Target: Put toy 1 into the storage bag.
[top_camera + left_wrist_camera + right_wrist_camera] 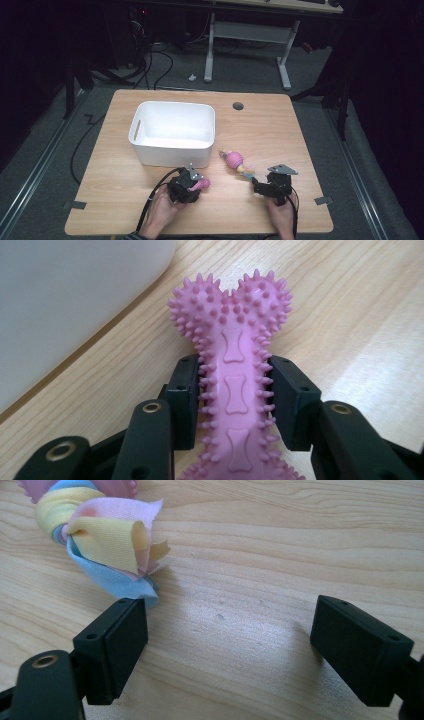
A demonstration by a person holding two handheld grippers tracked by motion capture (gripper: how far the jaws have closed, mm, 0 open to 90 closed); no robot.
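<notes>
Two forearms enter at the bottom edge of the high view, each hand carrying a gripper. Left gripper (192, 186), lower centre-left of the frame, is clamped on a pink spiked bone toy (202, 185). In the left gripper view both pads (184, 400) press the toy's shaft (235, 405), knobbed end pointing toward the top of frame, with the white bin wall (75, 305) at upper left. Right gripper (260, 186), lower centre-right, stands with jaws spread wide and nothing between them. In the right gripper view its left pad (117, 645) sits just beside the frayed end of a pastel cloth rope toy (107, 540), upper left; whether they touch is unclear. White bin (172, 132) sits centre-left on the wooden table (260, 130).
</notes>
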